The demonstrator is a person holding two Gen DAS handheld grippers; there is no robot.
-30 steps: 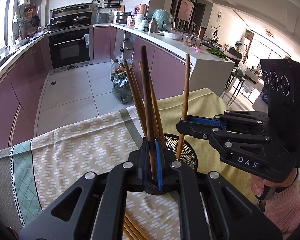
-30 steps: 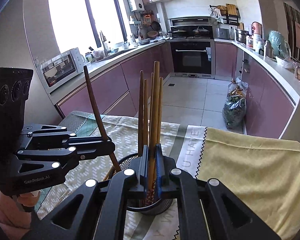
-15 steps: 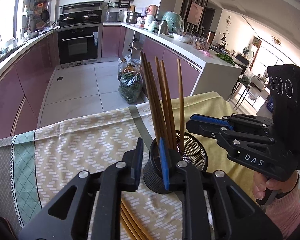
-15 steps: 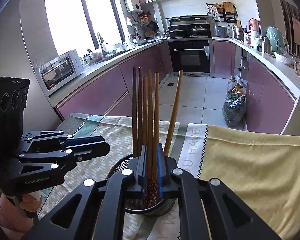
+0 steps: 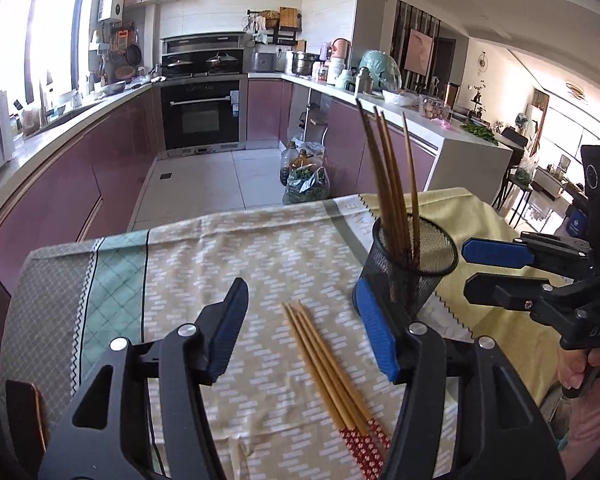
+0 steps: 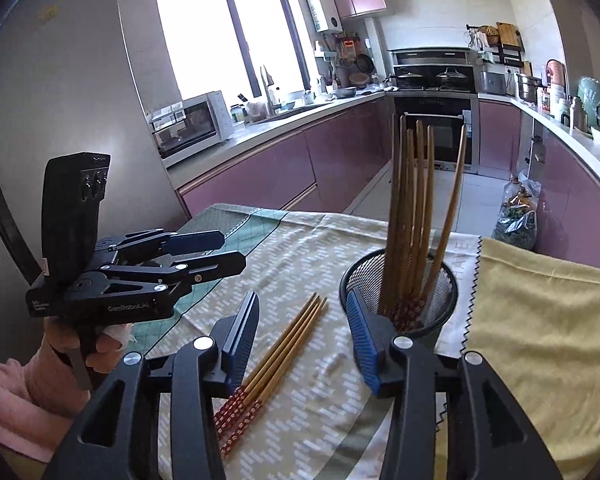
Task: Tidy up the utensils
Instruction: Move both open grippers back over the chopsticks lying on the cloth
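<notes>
Both the left tongs (image 5: 300, 320) and right tongs (image 6: 304, 328) have just been opening and grasp nothing, some chopsticks (image 5: 392, 184) standing in the mesh holder (image 5: 416, 268) mid-surface, four loose chopsticks (image 5: 328, 364) lying beside it toward the near edge.

A built-in oven (image 5: 202, 114) anchors the far wall of a U-shaped kitchen. Mauve cabinets (image 6: 260, 172) run out from it on both sides under pale worktops. Left of the oven, a bright window (image 6: 228, 36) sits above a white microwave (image 6: 190, 122). Before the oven lies a pale tiled floor (image 5: 216, 178).
</notes>
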